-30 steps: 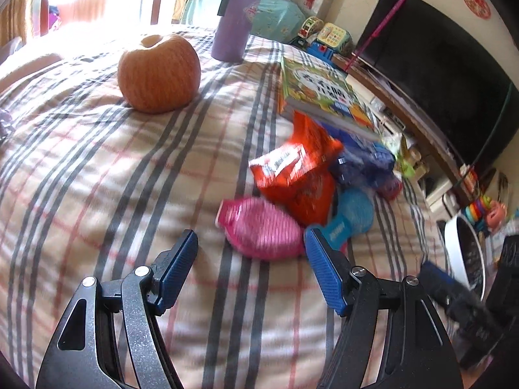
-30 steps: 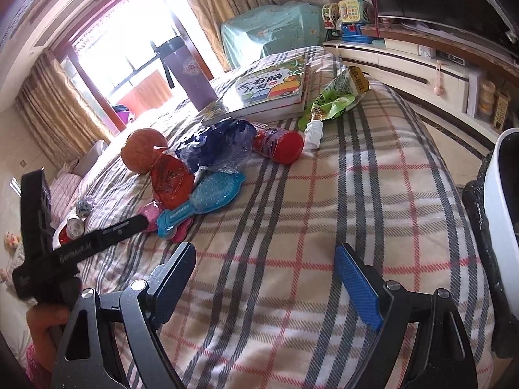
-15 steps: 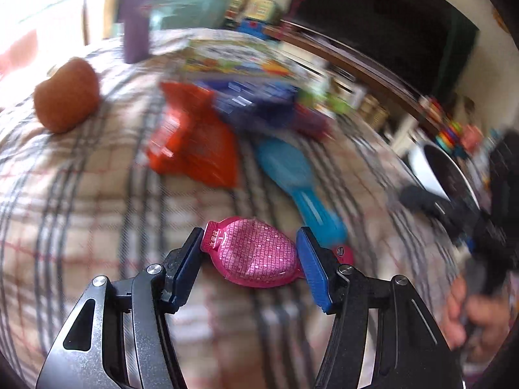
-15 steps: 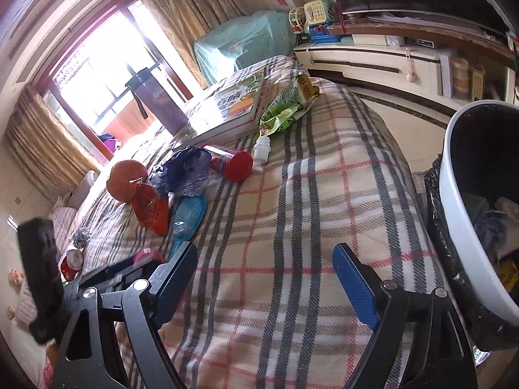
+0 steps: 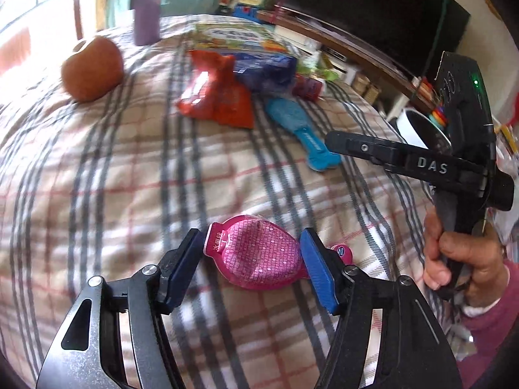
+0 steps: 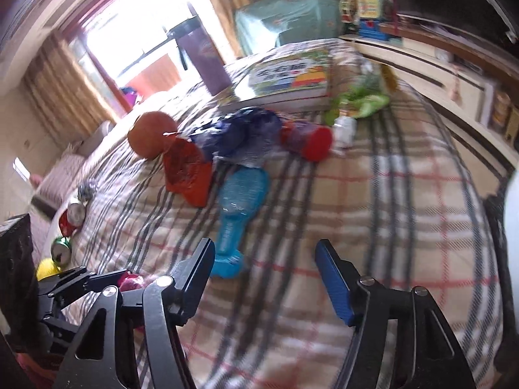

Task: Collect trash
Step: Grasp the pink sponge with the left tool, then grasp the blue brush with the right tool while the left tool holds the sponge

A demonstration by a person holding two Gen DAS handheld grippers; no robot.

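Between left gripper (image 5: 251,259) pads: pink pouch (image 5: 256,256), clamped; right gripper (image 6: 264,274) agape.

A lived-in bedroom at home: a bed under a plaid blanket (image 5: 97,194) stretches ahead of the fingers, tan curtains (image 6: 61,87) frame a bright window beyond, and a low wooden cabinet (image 6: 454,74) with colourful toy phones (image 6: 366,9) runs along the right.

Black tool (image 5: 251,264) with blue pads (image 5: 316,274), silver screws, pink sleeve (image 5: 486,327).
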